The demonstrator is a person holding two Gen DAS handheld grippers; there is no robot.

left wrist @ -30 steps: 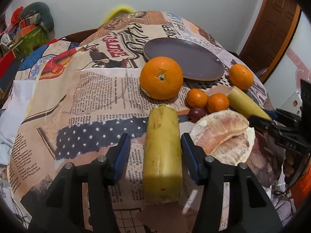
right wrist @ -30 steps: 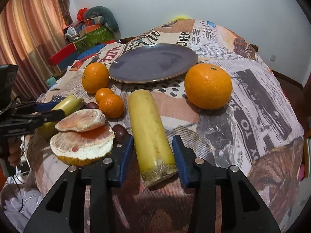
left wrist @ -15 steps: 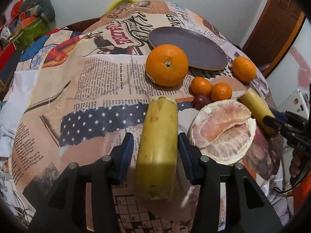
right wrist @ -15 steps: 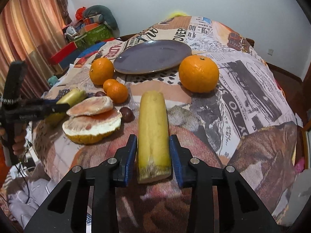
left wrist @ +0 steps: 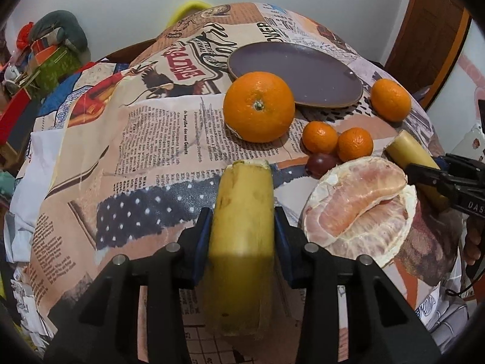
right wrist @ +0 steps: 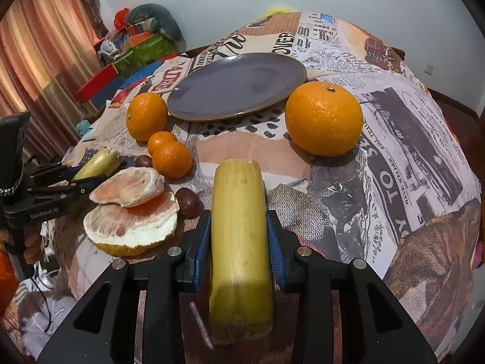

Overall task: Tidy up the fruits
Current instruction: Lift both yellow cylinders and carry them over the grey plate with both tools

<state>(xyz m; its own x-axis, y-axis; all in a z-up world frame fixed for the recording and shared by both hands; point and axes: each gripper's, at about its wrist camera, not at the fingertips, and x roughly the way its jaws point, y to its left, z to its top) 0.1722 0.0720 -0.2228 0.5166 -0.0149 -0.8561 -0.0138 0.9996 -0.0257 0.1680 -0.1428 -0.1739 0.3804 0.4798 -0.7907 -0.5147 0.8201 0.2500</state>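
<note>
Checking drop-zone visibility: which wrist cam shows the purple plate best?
Right wrist view: the purple plate sits near frame centre, its whole rim visible and nothing on it. In the left wrist view the plate is farther off and flatter, with the large orange covering part of its near rim.

both grippers (left wrist: 242, 236) (right wrist: 239, 242) closed onto yellow stalks (left wrist: 241, 236) (right wrist: 239, 242)

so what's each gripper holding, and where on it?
Left gripper: yellow stalk piece, gripped mid-length. Right gripper: second stalk piece, also mid-length.

plum (left wrist: 322, 163) – half hidden behind pomelo (left wrist: 357, 209) | left tool's piece (right wrist: 97, 163) – mostly hidden
</note>
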